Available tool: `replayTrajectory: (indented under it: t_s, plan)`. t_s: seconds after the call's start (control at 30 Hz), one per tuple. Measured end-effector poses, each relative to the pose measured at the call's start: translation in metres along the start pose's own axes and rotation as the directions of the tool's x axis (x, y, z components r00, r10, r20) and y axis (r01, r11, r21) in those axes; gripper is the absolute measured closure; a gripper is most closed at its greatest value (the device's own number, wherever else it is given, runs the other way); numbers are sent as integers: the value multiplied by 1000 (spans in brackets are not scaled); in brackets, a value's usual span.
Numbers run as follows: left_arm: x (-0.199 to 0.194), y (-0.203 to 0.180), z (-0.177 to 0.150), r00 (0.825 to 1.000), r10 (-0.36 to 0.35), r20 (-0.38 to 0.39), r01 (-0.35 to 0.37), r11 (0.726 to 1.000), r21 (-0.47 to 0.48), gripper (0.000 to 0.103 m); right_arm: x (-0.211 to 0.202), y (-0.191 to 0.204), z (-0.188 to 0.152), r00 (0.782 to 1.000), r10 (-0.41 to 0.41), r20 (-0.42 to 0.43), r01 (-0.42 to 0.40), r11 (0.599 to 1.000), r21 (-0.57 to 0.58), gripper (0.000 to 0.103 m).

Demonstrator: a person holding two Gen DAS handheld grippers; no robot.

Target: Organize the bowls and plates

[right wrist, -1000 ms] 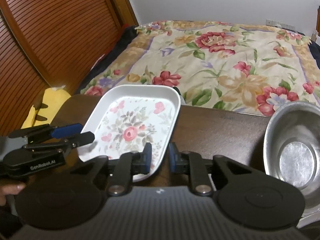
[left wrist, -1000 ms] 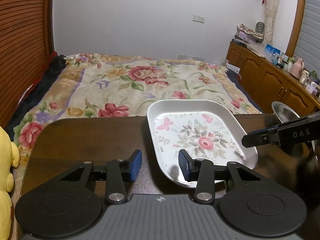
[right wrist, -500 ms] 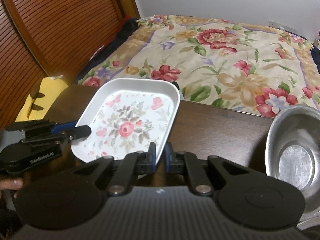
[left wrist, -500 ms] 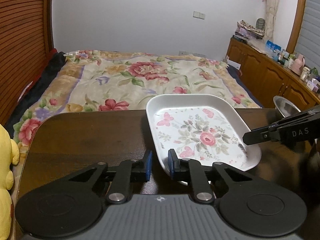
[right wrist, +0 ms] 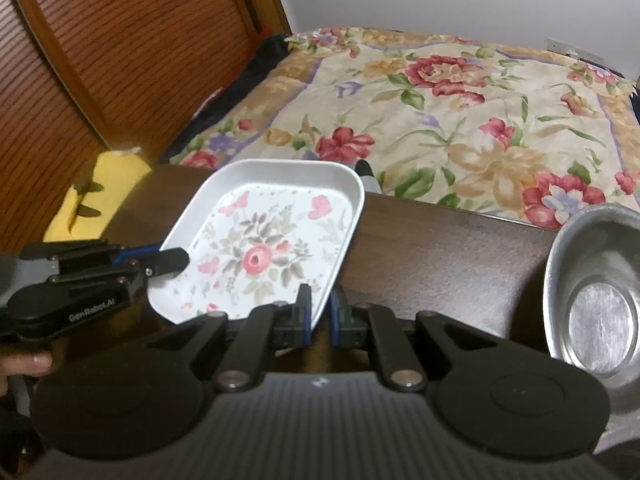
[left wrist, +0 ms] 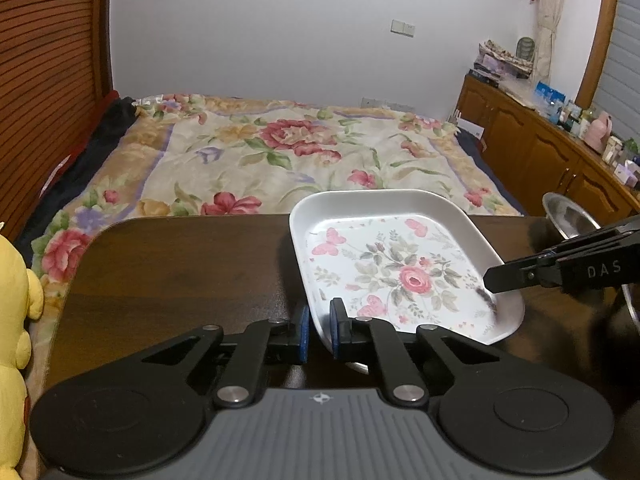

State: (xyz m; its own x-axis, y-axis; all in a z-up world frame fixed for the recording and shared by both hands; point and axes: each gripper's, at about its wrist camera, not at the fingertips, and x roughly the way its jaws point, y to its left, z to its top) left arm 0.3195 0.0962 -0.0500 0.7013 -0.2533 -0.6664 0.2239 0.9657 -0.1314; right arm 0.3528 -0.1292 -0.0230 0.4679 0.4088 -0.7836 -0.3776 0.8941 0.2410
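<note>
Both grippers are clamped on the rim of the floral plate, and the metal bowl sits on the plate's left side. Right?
Not quite. The metal bowl sits to the right of the floral plate, apart from it, as the right wrist view shows. The left gripper and right gripper are both clamped on its rim.

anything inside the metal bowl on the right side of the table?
Nothing visible. The metal bowl shows a bare, scuffed bottom and walls in the right wrist view. Its near-right part runs out of frame, so that bit can't be checked.
</note>
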Motion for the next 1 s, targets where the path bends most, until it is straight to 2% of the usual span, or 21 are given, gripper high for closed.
replayTrajectory:
  t_s: [0.2, 0.53, 1.0]
  plan:
    - [-32, -3, 4, 999, 5, 42, -5, 1000, 9, 91, -25, 10, -3, 998, 29, 48, -29, 1000, -4, 92]
    - [-80, -13, 3, 994, 9, 109, -11, 1000, 22, 91, -64, 28, -11, 993, 35, 116, -31, 999, -30, 92]
    - [-134, -25, -18, 987, -17, 160, 14, 1000, 17, 91, -105, 43, -38, 983, 59, 176, -53, 998, -36, 92]
